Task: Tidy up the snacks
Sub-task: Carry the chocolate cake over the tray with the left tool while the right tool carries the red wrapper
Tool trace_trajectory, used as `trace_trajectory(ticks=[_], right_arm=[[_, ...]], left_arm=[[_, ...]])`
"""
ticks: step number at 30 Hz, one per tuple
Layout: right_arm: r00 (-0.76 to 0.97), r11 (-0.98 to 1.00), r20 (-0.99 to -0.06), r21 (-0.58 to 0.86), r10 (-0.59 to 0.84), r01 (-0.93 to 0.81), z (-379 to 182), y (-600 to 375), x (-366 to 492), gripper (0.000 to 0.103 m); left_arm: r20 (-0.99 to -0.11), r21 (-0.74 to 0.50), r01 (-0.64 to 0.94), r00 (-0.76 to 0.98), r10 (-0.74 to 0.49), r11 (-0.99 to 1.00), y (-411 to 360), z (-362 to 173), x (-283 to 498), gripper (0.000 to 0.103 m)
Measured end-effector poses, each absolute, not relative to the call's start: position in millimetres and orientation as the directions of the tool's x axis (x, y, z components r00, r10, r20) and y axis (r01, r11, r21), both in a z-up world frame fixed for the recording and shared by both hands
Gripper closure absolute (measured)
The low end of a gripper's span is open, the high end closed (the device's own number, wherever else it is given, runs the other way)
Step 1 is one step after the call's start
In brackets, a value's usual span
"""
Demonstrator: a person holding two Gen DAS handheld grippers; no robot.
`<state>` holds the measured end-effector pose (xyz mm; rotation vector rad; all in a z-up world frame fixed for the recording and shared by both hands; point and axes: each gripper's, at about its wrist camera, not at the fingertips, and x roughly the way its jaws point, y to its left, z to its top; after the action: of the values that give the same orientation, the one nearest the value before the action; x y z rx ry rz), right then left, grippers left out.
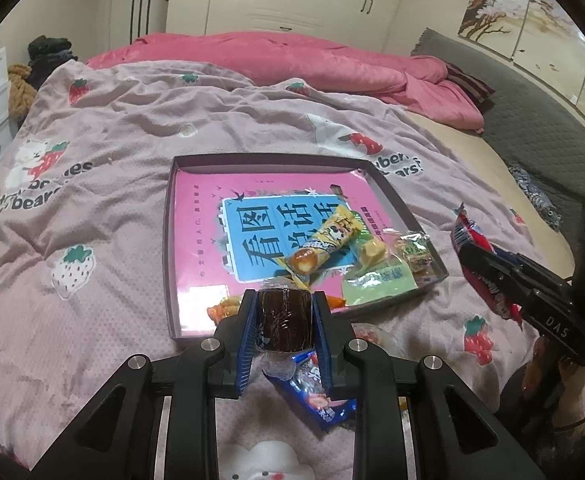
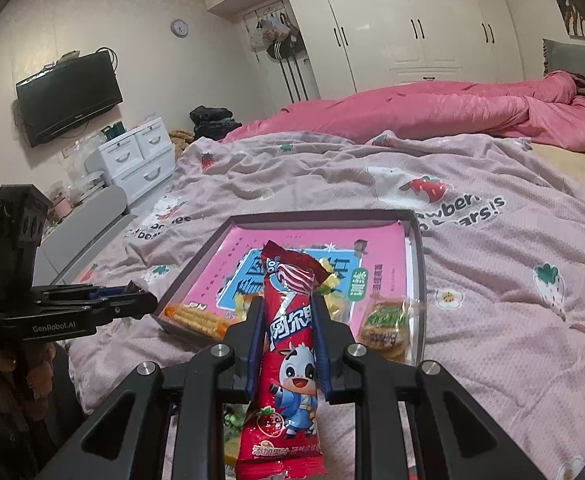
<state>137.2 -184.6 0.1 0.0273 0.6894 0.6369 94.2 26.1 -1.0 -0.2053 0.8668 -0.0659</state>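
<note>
Strawberry-print blanket [image 1: 124, 128] on bed, white wardrobe [image 2: 412, 20] behind

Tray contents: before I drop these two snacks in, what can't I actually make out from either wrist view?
- Tray's near edge, left wrist view: the left hand-held gripper and its dark brown wrapped snack cover it.
- Tray's middle, right wrist view: the red snack packet in the right hand-held gripper blocks it.
- Blue packet on the blanket, left wrist view: partly under a finger.

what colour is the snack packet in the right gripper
Red snack packet with a cartoon cow, clearest in the right wrist view.
</note>
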Motion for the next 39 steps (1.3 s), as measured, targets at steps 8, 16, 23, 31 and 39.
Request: trace_trajectory(ticks=[8, 16, 23, 31, 39], right_arm=[[0.606, 0.814, -0.573, 0.21, 0.551, -0.542, 3, -182, 150, 0.08], [0.619, 0.817, -0.565, 0.199, 0.546, -0.541, 3, -178, 166, 0.08], [0.623, 0.82, -0.563, 0.198, 0.544, -0.537, 1, -177, 177, 0.08], [0.62, 0.822, -0.566, 0.211, 0.544, -0.528, -4, -177, 190, 0.08], [0.602, 0.828, -0.59, 0.236, 0.538, -0.509, -16, -177, 201, 0.08]], left_arm=[[-0.739, -0.205, -0.044, 0.662, -0.125, 0.978, 30, 2, 105, 0.076], [-0.735, -0.193, -0.046, 0.669, -0.113, 0.98, 30, 3, 119, 0.076], [-0.732, -0.185, -0.052, 0.674, -0.103, 0.981, 31, 2, 133, 0.076], [-0.751, -0.182, -0.054, 0.652, -0.104, 0.982, 34, -14, 145, 0.076], [-0.77, -0.184, -0.058, 0.629, -0.107, 0.981, 35, -27, 165, 0.076]])
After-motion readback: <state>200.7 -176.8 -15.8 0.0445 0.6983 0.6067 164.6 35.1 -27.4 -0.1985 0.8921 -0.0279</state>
